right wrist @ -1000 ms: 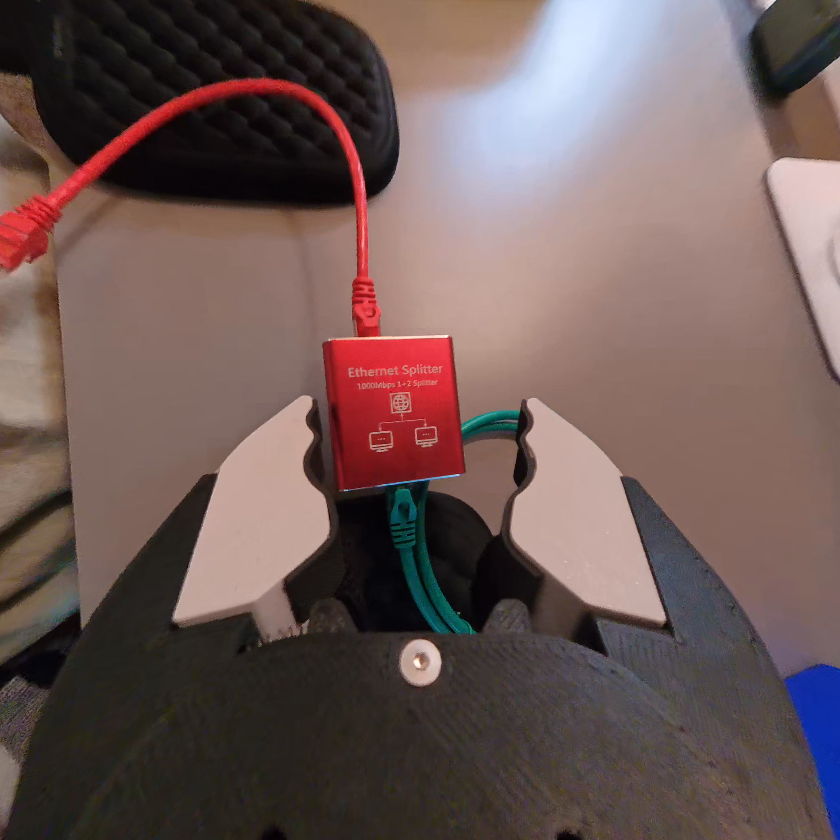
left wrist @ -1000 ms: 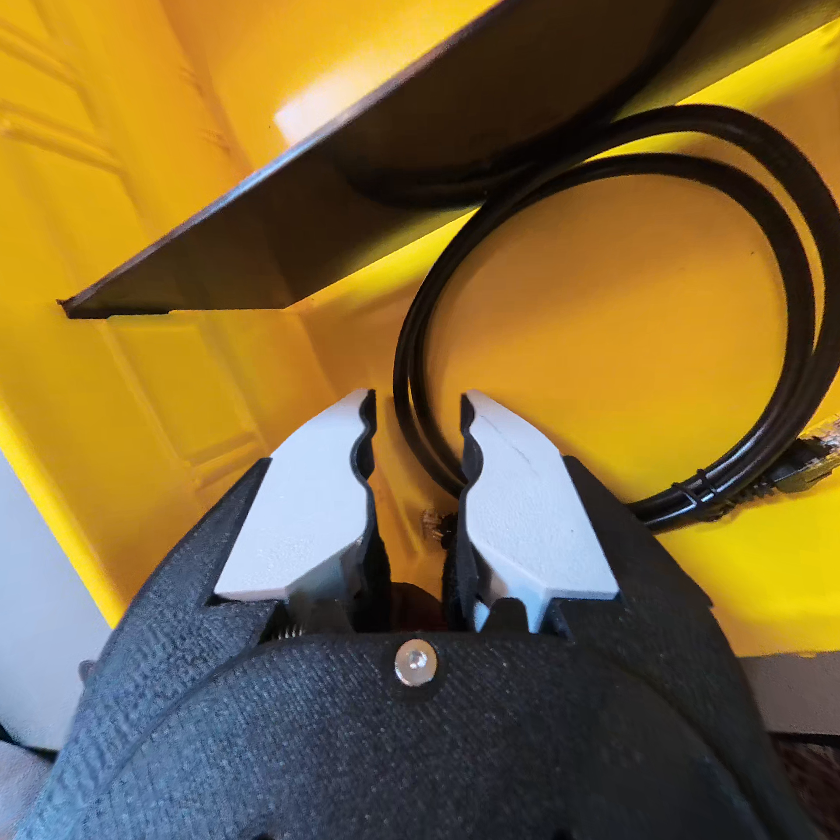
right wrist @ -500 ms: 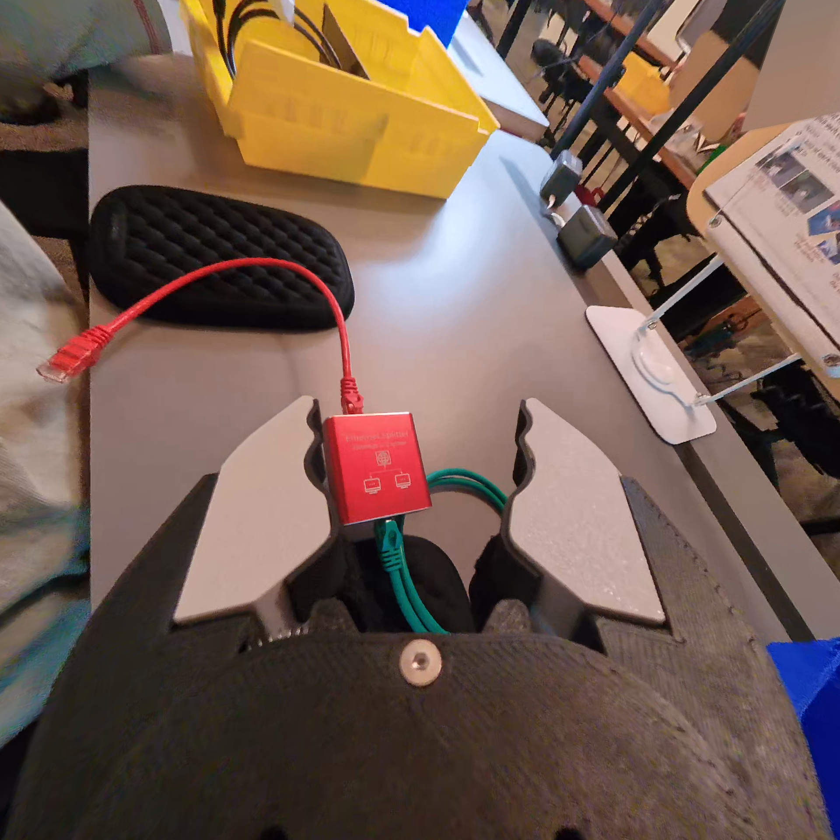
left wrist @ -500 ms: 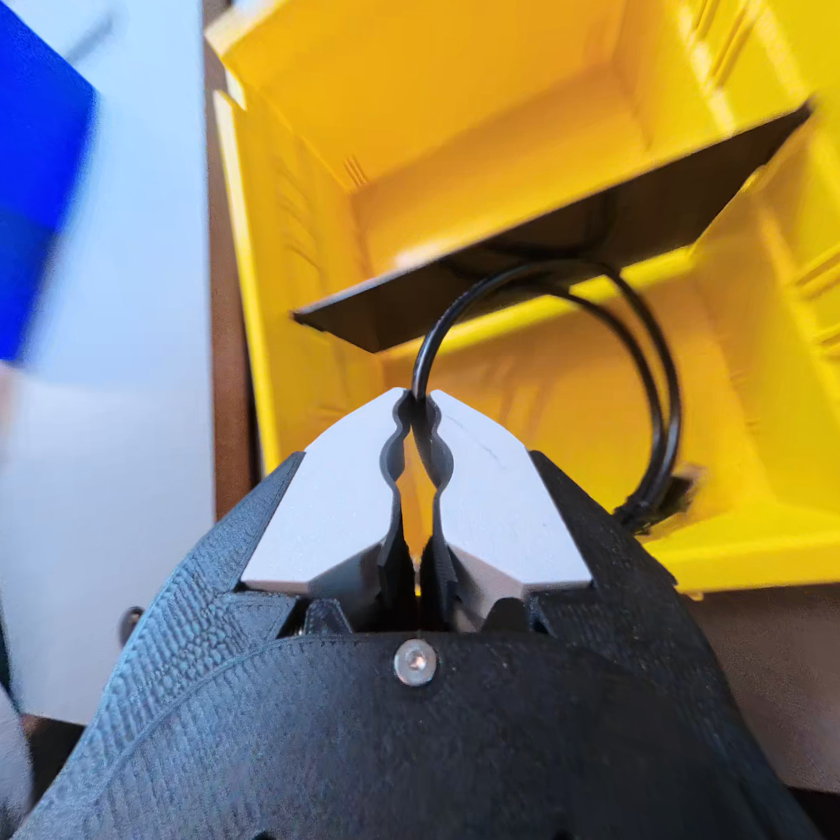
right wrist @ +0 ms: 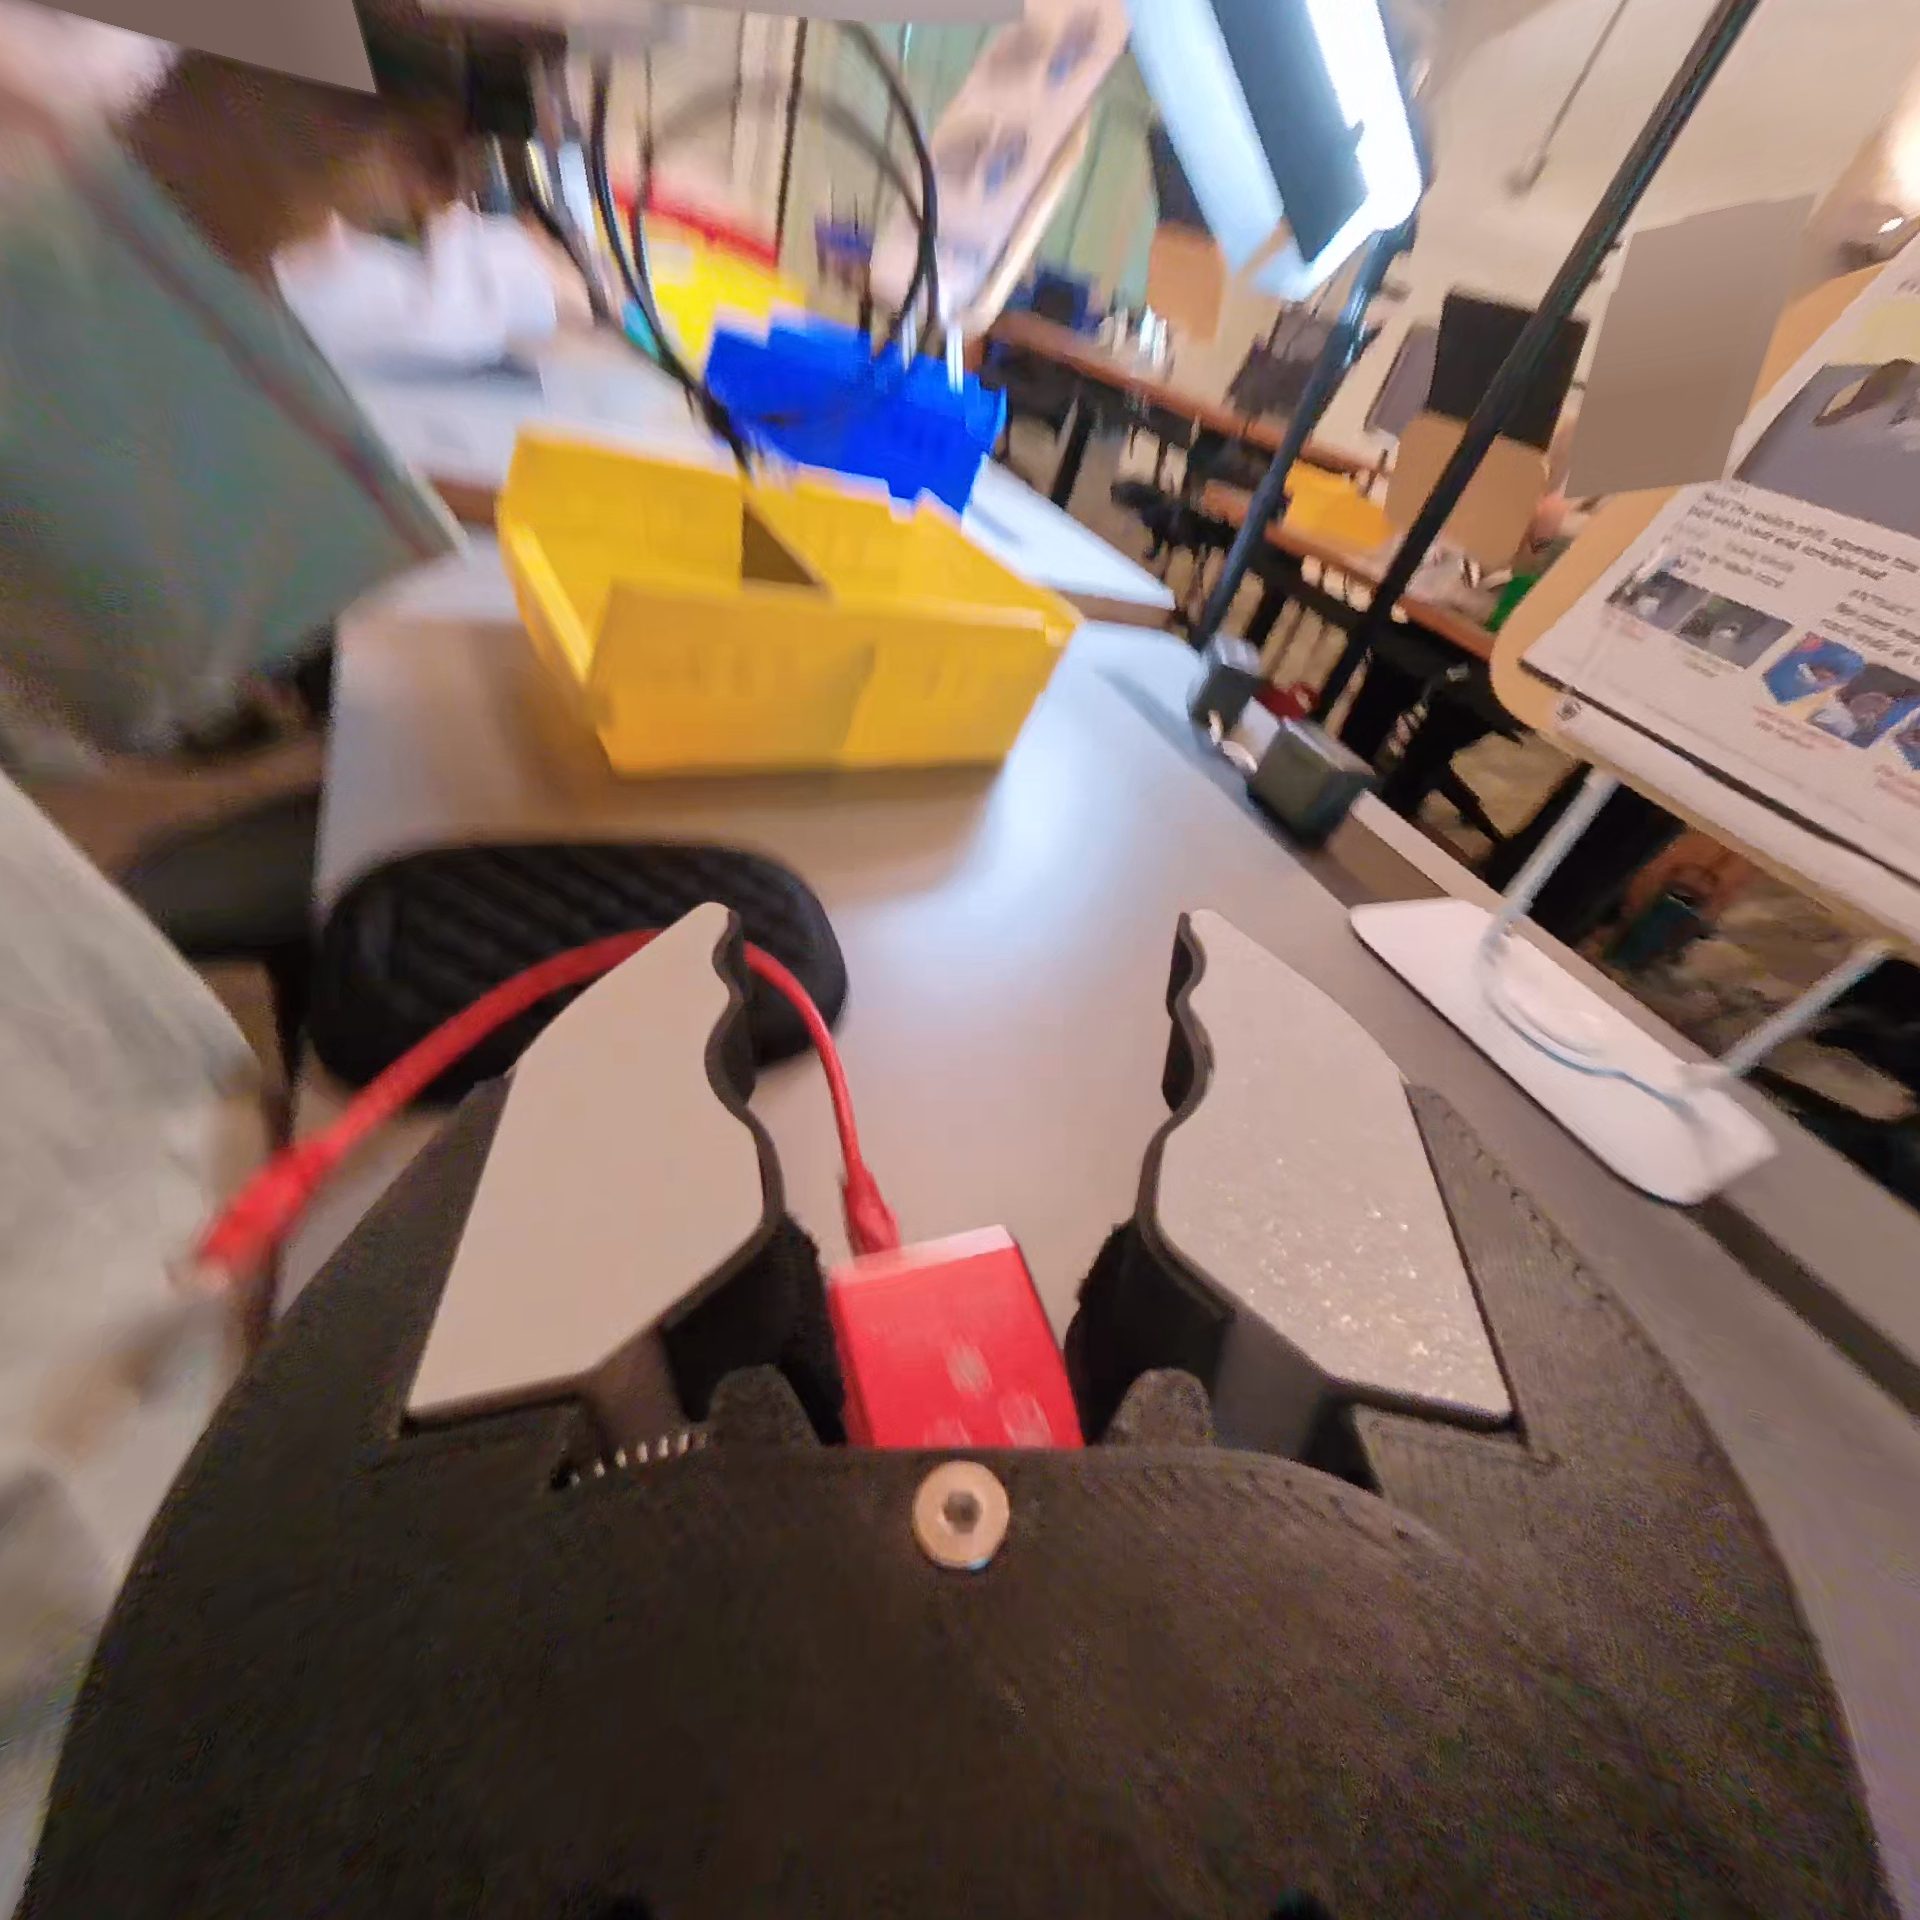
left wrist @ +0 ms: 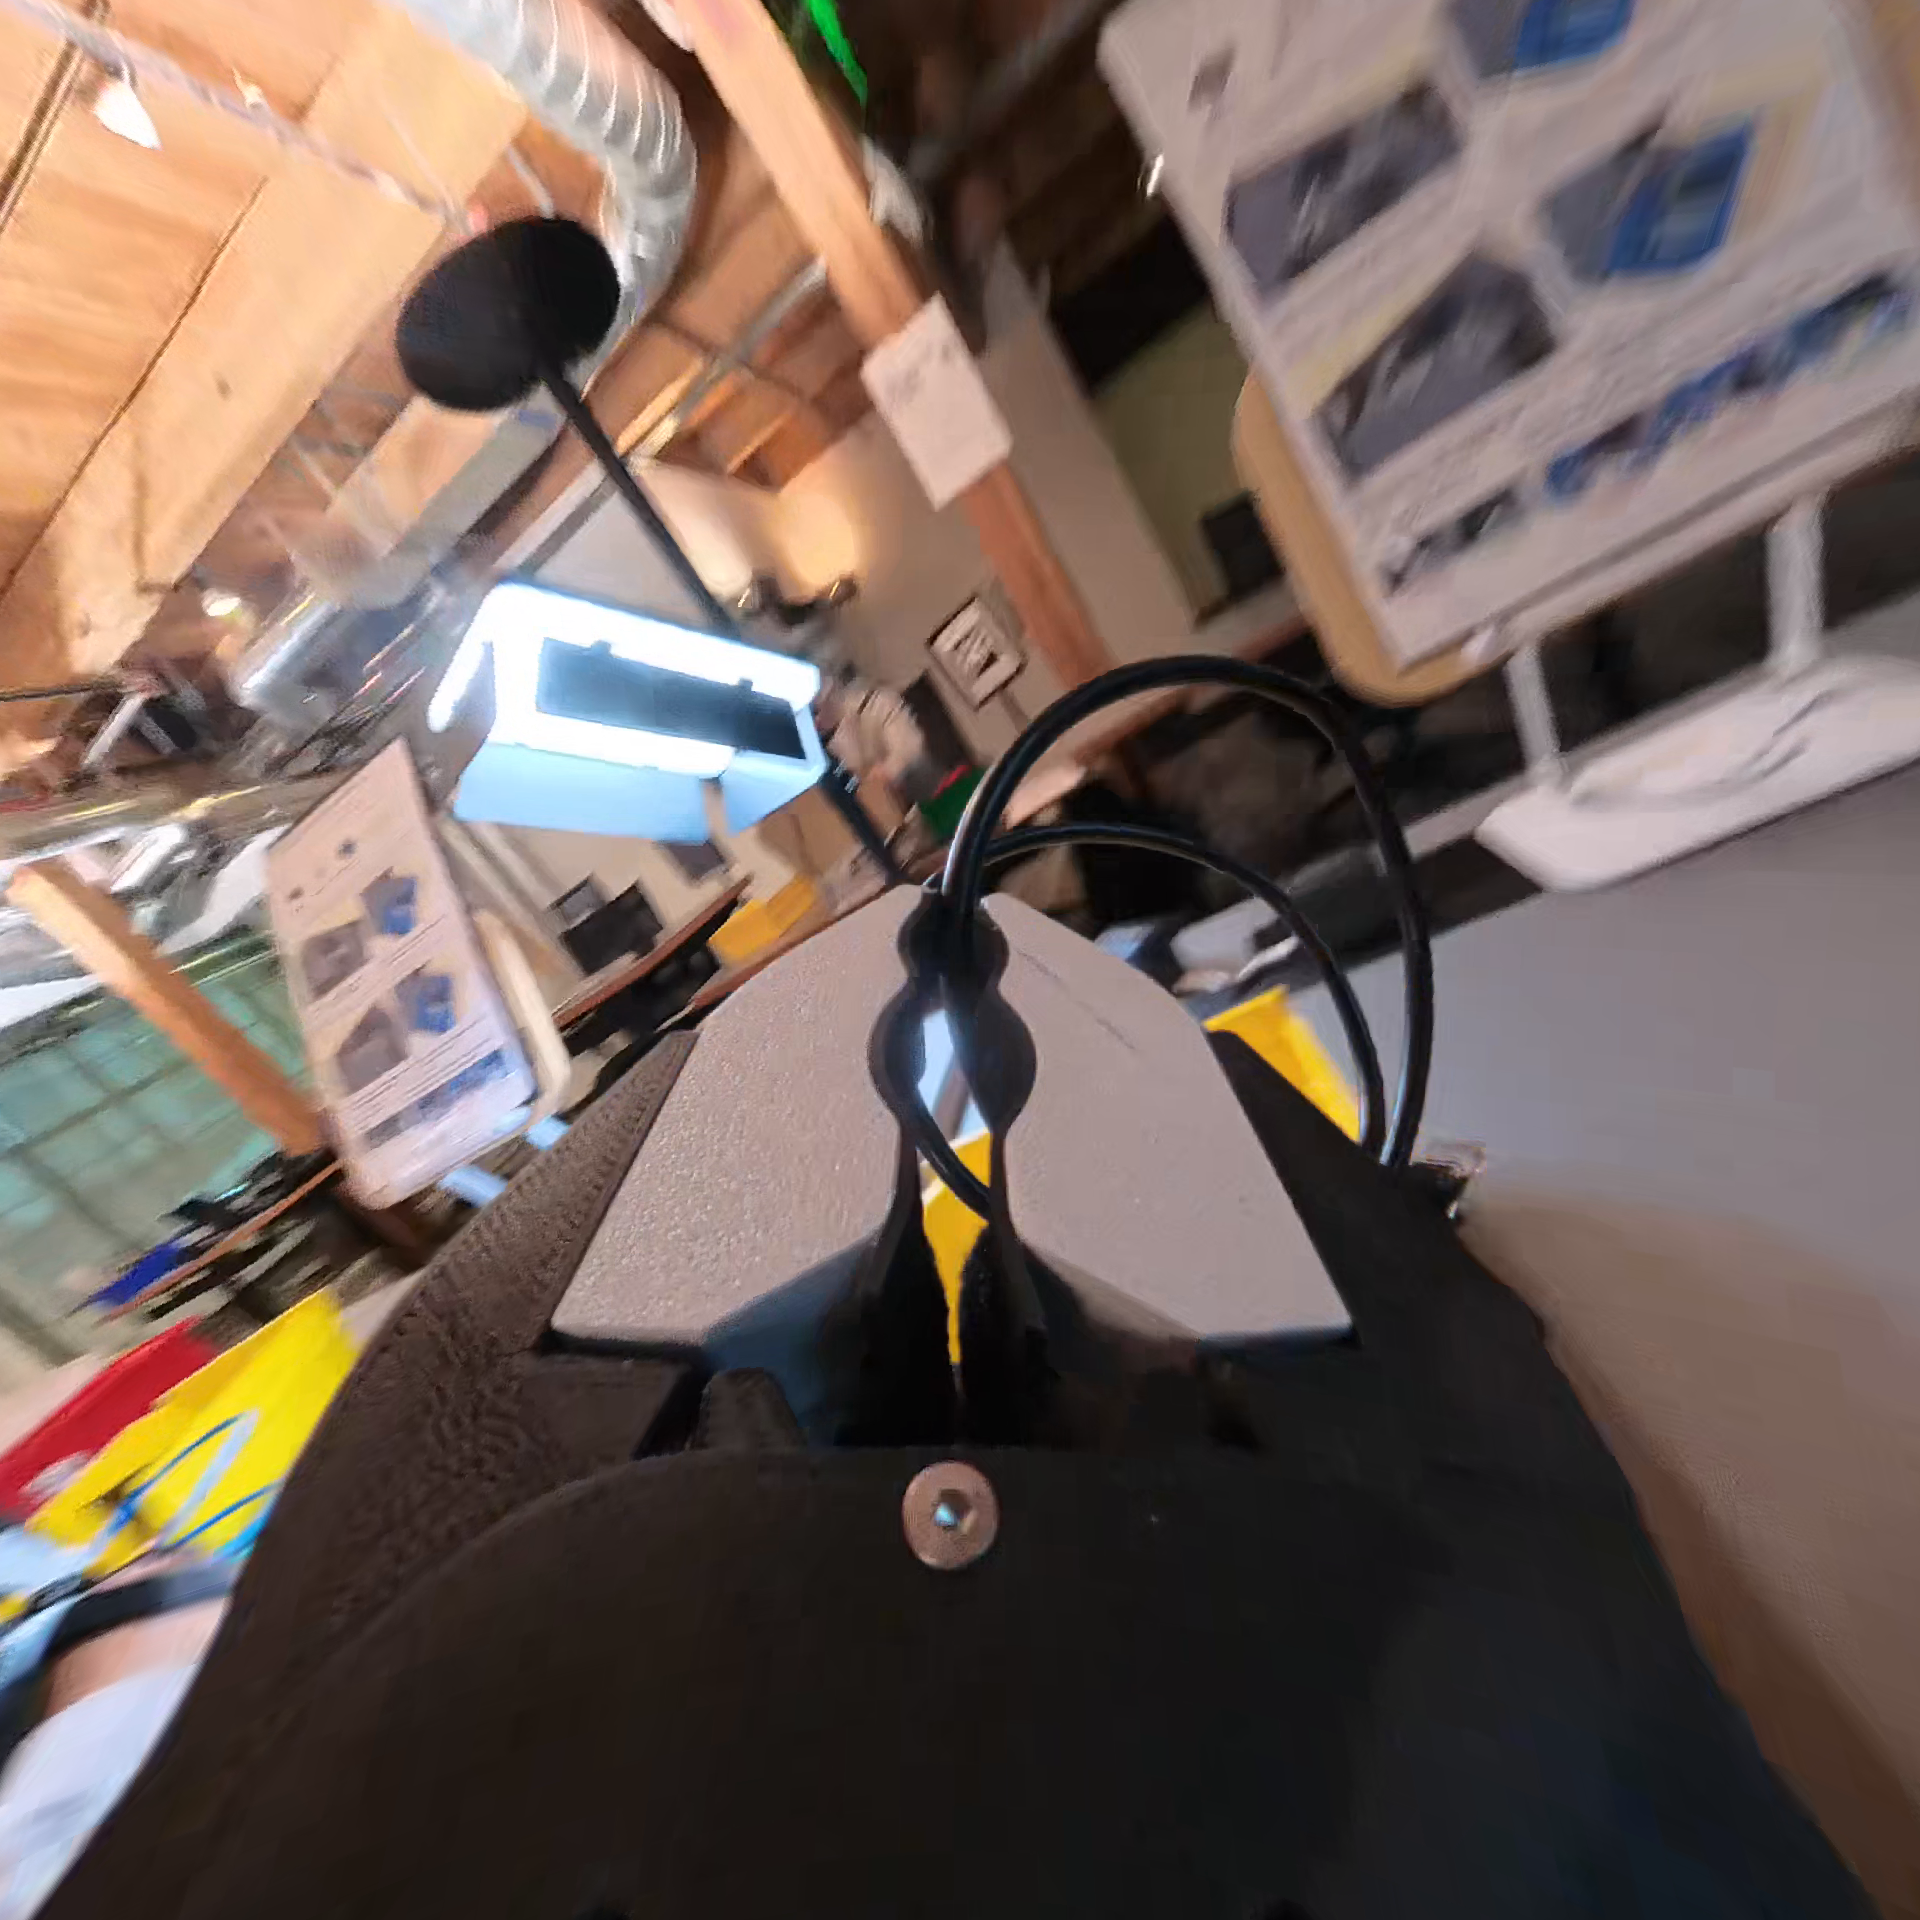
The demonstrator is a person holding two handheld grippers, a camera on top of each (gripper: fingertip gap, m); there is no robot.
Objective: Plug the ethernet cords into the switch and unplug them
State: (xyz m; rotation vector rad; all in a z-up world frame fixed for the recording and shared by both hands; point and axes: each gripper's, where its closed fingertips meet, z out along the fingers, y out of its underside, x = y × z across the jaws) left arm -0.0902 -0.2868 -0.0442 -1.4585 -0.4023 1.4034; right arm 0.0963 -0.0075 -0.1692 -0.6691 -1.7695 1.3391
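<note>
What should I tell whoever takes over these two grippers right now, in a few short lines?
Left gripper: shut on the coiled black cord, lifted into the air; one plug end shows beside the gripper.
Right gripper: open and empty, low over the table, with the red switch lying between its fingers, not gripped.
Red cord: one end is in the switch, the other end lies loose at the table's left edge.
Yellow bin sits farther back.
Done: black cord picked up.
Left: plug it into the switch, then unplug the cords.
</note>
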